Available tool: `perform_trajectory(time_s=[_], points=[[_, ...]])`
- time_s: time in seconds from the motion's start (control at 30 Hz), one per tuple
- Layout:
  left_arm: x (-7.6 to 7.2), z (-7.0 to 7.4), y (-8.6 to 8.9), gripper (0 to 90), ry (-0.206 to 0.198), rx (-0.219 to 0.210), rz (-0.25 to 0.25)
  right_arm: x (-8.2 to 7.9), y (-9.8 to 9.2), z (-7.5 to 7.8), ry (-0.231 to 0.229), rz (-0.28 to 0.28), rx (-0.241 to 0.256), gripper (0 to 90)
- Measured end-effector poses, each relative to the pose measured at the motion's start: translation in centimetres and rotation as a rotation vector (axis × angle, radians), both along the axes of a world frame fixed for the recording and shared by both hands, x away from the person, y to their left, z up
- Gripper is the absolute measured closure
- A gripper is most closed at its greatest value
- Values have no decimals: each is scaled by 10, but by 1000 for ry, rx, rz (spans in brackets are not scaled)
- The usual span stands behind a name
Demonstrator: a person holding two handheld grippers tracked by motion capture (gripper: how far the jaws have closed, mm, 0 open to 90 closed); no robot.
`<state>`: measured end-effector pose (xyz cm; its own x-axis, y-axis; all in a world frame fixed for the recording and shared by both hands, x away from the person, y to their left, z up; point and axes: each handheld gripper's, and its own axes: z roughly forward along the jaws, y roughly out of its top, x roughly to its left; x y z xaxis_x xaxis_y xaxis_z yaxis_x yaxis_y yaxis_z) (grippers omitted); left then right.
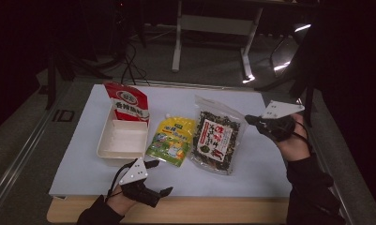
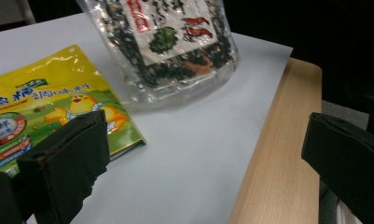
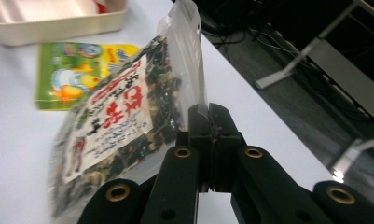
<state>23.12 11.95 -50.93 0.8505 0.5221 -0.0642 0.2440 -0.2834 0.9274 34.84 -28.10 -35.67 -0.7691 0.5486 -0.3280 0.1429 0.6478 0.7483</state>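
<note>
Seaweed bag [image 1: 217,137]: clear crinkled plastic pouch, dark flaky contents, white label with red characters. It lies on the white table cover [image 1: 265,164], right of centre, its right edge lifted.

Right gripper [image 1: 251,120]: black, two-jawed, with a grey three-cornered plate on top. In the right gripper view its jaws are pressed together on the thin clear edge of the bag [image 3: 128,126], with the film standing up between them. The person's hand [image 1: 296,145] holds it from the table's right side.

Yellow pouch [image 1: 172,140]: glossy, flat, soft-cornered, with green print and a cartoon chick; it lies just left of the seaweed bag.

Cream tray [image 1: 107,145]: rectangular, shallow and matt, left of the yellow pouch. A red and white packet [image 1: 128,105] stands tilted at its far end.

Left gripper [image 1: 161,178]: black, same pattern, held low over the near edge of the table cover, by the bare wooden table edge [image 1: 223,211]. Its jaws stand wide apart with nothing between them.
</note>
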Motion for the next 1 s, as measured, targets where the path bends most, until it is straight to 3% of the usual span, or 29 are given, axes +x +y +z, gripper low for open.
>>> perform_trajectory(time_s=[0.2,0.3,0.47,0.57,0.73,1.0], points=[[8,10,-4,16,2,-14,6,-26,-4,-1,-3,33,1,898],[12,16,-8,34,-1,4,13,-36,-6,-2,5,49,8,898],[22,28,-16,33,55,4,-16,-48,-12,-3,21,69,28,898],[31,35,-20,33,58,14,-26,-54,-14,-5,23,77,44,897],[48,47,-27,34,51,23,-41,-66,-12,-4,14,91,40,897],[83,63,-50,60,-17,37,-30,-78,-9,-3,8,114,48,896]])
